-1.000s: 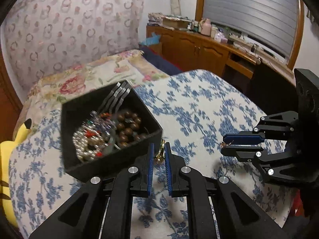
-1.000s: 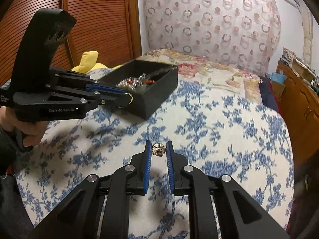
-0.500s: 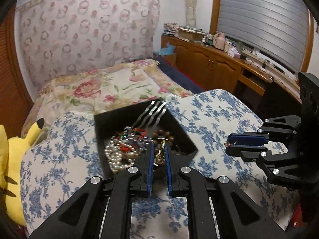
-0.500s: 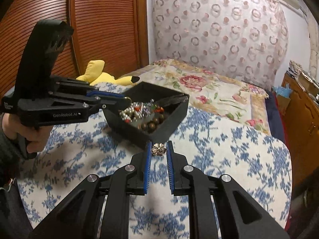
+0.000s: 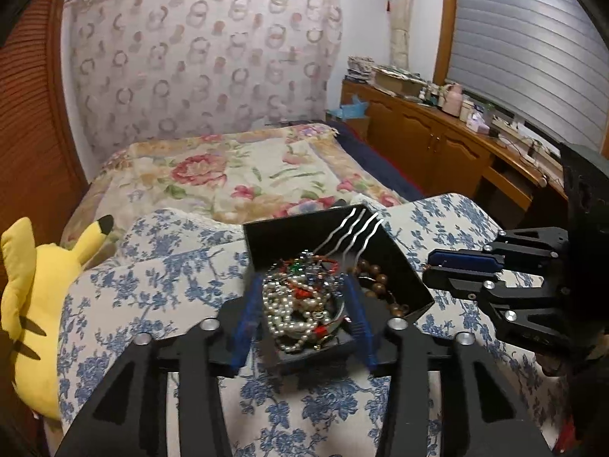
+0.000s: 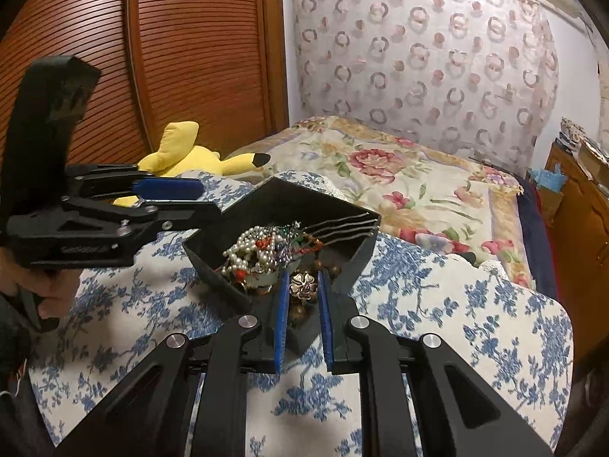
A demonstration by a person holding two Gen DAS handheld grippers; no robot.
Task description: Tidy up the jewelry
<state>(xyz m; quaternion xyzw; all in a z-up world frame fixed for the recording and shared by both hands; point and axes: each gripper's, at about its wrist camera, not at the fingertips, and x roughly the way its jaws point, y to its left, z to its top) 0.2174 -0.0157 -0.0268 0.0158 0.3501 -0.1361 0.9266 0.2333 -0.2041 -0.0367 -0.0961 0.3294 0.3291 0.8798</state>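
So since a second ago both hands have swung over to the black box, and the left tongs, which were pinched on a little gold ring, are now opening right over the pile. Nothing sits between their blue pads any more, so I'd guess the ring has just dropped in, though I can't pick it out in the tangle.

The right tongs are clamped narrow on a gold flower brooch, hovering over the near corner of the box. That piece isn't in yet.

Progress-wise, it looks nearly done to me. The box already has a heap of pearl strands, some coloured beads, brown wooden beads on the right side, and a set of wavy silver hairpins leaning on the far wall. I don't see any loose jewelry on the cloth around it, so the brooch may be the last bit.

Surface is a blue floral cloth, padded-looking, so not a hard table. Beyond it is a bed with a rose-print cover, and a yellow plush toy at the left. Far wall has a ring-patterned curtain, wooden slatted doors are on the left, and there's a cluttered wooden cabinet under a shuttered window on the right.
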